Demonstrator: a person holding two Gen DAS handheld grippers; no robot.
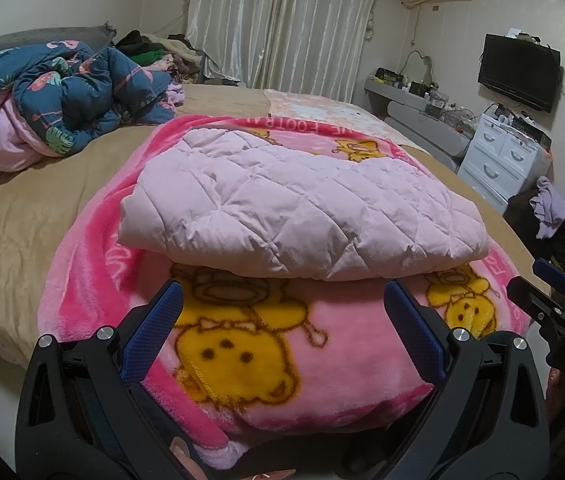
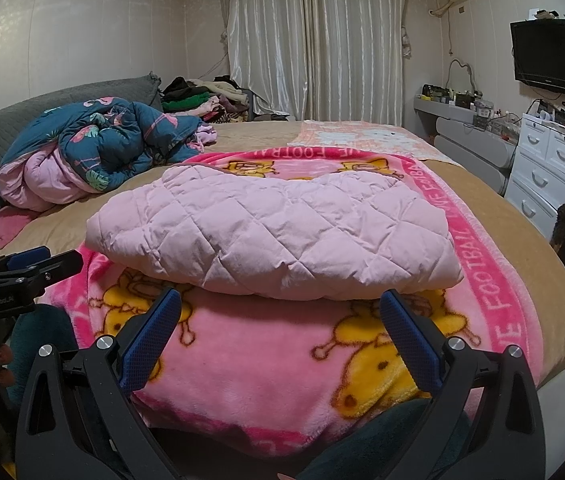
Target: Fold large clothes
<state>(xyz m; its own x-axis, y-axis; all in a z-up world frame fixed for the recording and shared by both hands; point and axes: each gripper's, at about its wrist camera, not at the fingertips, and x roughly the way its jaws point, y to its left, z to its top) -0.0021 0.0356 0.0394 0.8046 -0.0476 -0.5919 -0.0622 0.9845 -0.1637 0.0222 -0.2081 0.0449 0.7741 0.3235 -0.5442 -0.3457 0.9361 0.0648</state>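
Left gripper (image 1: 282,300): blue-padded fingers (image 1: 154,332) spread wide apart, holding nothing, poised over the near edge of the pink cartoon blanket (image 1: 266,364). Right gripper (image 2: 280,308): fingers (image 2: 408,336) likewise spread, empty, over the same near edge; the two grippers sit side by side, each visible at the margin of the other's view. Quilted pink garment (image 1: 302,216): folded into a thick rectangular bundle, lying flat on the blanket just beyond both sets of fingers, its near folded edge facing them and a strip of bare blanket between. Blanket: spread over the tan bed (image 1: 22,224), front edge draping over the bedside. Blue floral quilt (image 1: 70,96): bunched at the far left of the bed, well apart from the garment. Open tan surface on both sides of the blanket. White drawer unit (image 2: 546,160) stands off the right bedside.
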